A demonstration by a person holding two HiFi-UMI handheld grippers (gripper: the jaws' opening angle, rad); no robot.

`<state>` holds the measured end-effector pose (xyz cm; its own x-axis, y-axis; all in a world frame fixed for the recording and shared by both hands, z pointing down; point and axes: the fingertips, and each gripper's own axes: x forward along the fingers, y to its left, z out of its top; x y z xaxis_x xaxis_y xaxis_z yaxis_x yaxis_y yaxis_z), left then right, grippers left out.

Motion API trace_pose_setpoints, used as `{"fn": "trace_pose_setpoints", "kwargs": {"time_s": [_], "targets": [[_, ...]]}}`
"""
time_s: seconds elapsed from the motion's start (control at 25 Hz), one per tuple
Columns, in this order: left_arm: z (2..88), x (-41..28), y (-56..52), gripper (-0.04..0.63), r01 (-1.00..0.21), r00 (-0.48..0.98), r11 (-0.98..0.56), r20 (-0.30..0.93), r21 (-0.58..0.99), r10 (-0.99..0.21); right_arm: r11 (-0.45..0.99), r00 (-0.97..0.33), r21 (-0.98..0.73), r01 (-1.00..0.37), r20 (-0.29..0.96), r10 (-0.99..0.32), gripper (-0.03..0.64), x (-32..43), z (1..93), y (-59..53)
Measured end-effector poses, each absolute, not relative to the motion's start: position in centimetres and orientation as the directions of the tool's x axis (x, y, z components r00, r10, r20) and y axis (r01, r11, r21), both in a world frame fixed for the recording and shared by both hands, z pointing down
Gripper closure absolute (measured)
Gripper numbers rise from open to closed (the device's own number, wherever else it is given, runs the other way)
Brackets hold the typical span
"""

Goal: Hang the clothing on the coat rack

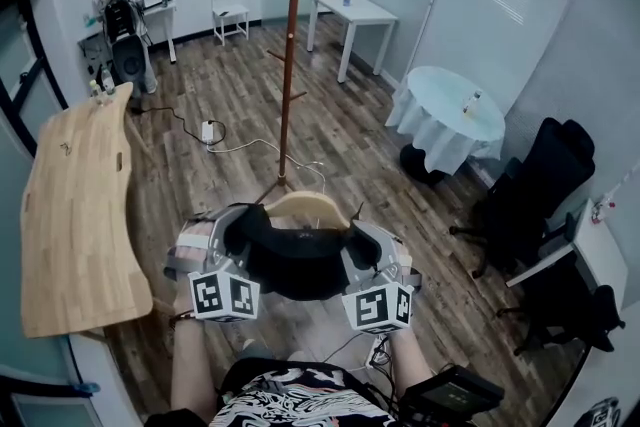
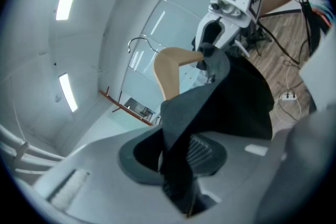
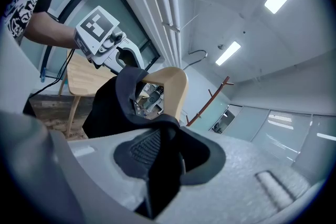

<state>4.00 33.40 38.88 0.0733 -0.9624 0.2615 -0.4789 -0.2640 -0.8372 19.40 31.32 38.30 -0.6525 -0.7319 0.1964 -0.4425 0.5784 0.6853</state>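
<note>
A black garment (image 1: 295,260) hangs on a wooden hanger (image 1: 305,205), held up in front of me in the head view. My left gripper (image 1: 238,240) is shut on the garment's left shoulder and my right gripper (image 1: 362,250) on its right shoulder. In the left gripper view black cloth (image 2: 210,107) runs between the pads of the left gripper (image 2: 181,152), with the hanger (image 2: 169,68) and its metal hook (image 2: 139,42) beyond. The right gripper (image 3: 160,157) pinches cloth (image 3: 113,107) in the right gripper view, below the hanger (image 3: 172,89). The red-brown coat rack (image 1: 289,65) stands ahead on the wooden floor.
A light wooden table (image 1: 75,205) runs along the left. A round table with a white cloth (image 1: 450,110) and black office chairs (image 1: 535,190) stand to the right. A power strip (image 1: 208,130) with cables lies near the rack's foot. A person (image 1: 120,15) stands far back.
</note>
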Motion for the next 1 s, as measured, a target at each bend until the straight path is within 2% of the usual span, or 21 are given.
{"fn": "trace_pose_setpoints", "kwargs": {"time_s": [0.6, 1.0], "targets": [[40.1, 5.2, 27.8, 0.509, -0.487, 0.108, -0.289, 0.272, -0.824, -0.956, 0.587, -0.63, 0.662, -0.466, 0.218, -0.746, 0.518, 20.7, 39.5, 26.3], [41.6, 2.0, 19.5, 0.509, -0.484, 0.102, -0.305, 0.294, -0.82, -0.95, 0.604, -0.637, 0.648, -0.464, 0.23, -0.736, 0.518, 17.5, 41.1, 17.8]]}}
